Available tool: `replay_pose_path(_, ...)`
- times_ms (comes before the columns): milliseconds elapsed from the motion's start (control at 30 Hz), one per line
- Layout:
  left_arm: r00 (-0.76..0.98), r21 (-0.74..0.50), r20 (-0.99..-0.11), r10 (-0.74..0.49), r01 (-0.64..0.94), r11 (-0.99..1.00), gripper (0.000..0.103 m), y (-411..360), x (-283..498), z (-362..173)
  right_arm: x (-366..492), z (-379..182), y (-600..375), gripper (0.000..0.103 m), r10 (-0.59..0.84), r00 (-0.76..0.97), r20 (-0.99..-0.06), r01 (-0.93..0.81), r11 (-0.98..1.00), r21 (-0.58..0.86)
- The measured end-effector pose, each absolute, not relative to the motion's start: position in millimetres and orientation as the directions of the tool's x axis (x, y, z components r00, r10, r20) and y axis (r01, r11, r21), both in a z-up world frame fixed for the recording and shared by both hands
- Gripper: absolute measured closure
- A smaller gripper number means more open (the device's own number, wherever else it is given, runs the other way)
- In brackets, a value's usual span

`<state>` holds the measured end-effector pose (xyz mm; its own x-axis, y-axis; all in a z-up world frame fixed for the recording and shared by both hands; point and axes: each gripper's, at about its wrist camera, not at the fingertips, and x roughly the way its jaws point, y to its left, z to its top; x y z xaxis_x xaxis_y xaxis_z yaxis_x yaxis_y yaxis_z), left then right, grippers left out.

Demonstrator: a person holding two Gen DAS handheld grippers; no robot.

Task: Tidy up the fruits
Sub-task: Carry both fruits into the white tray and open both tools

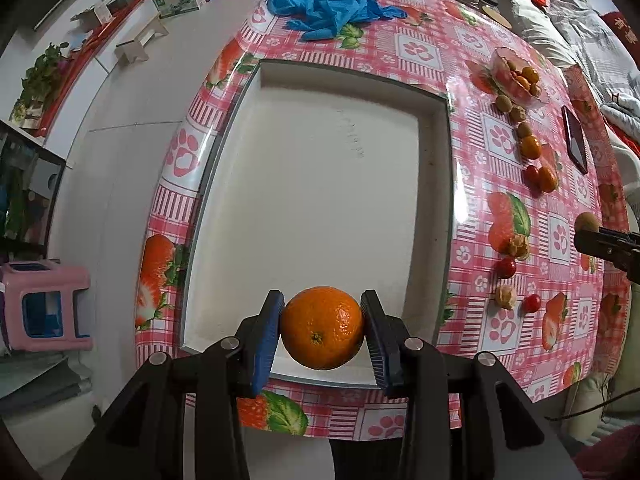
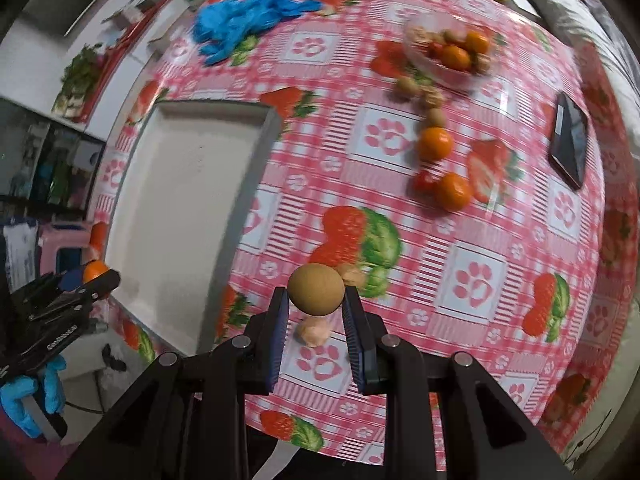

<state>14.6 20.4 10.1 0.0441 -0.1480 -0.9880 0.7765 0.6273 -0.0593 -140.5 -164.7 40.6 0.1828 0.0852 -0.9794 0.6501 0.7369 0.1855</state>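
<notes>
Both wrist cameras look steeply down along their own fingers from close above the table [image 1: 500, 60]. The left sits over the white tray [image 1: 320, 184]. The right sits over the cloth, tray [image 2: 192, 200] at nine o'clock. Both share tray, blue gloves [image 1: 324, 8] near twelve o'clock, and phone [image 2: 568, 144].

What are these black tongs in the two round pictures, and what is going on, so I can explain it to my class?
No robot here: a person holds one pair of tongs in each hand, each with a camera looking along its fingers. The left tongs grip an orange above a white tray. The right tongs grip a small brown round fruit above the pink tablecloth. On the cloth lie more small fruits, a clear bowl of fruit, blue gloves and a phone.
</notes>
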Motion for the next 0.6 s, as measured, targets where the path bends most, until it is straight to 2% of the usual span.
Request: replay_pose_path(600,0.028,-0.031,-0.995,-0.091,0.805,0.593,0.062,20.8,31.3,-29.8,-42.1,-11.7,-83.0,0.074,0.226,0.093,-0.97,0.471,0.848,0.242)
